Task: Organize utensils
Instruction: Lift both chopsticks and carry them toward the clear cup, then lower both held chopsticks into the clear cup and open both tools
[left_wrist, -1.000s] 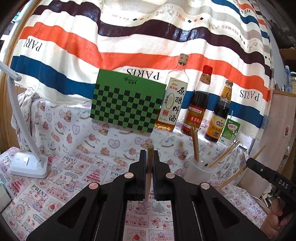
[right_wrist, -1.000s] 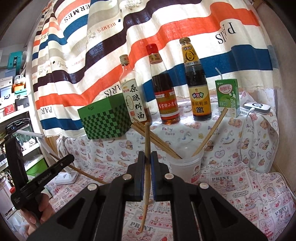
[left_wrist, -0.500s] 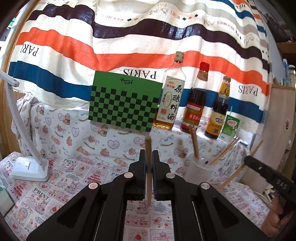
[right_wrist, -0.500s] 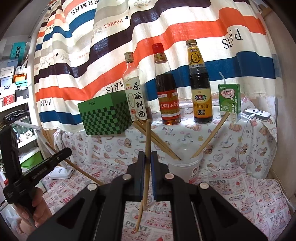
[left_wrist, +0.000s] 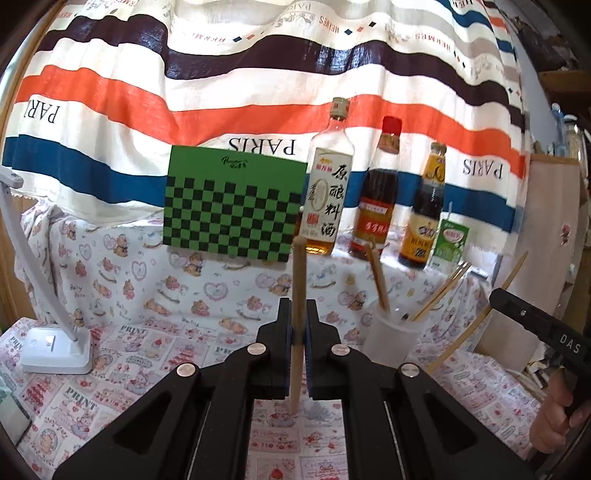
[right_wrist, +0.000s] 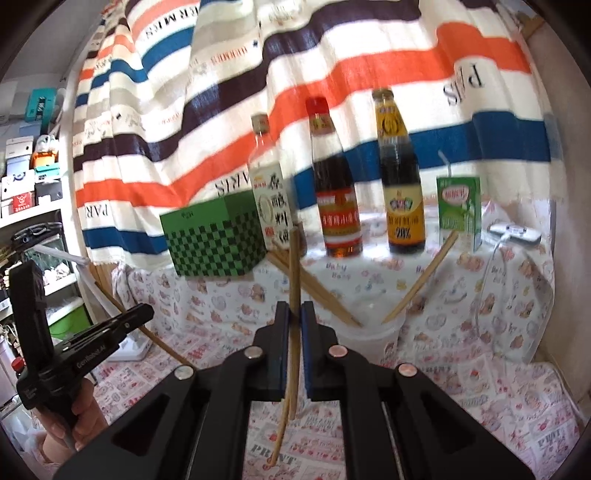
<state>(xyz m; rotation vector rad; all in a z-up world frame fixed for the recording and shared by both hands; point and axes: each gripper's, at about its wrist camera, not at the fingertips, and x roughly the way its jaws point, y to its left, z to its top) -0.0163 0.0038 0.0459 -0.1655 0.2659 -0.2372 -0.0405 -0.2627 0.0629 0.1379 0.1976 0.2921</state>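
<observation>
1. While our left tongs (left_wrist: 298, 321) pinch one slim, round wooden chopstick (left_wrist: 297, 295) upright at frame centre, a translucent plastic cup (left_wrist: 391, 334) stands right of them.
2. Our right tongs (right_wrist: 291, 321) pinch another chopstick (right_wrist: 292, 280); cup (right_wrist: 373, 332) lower-centre right.

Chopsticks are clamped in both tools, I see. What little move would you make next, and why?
Probably carry the right tool forward and over the cup, then lower its chopstick in. The cup sits just ahead to its right, already holding several chopsticks, while the left tool grips its own chopstick farther from the cup.
</observation>
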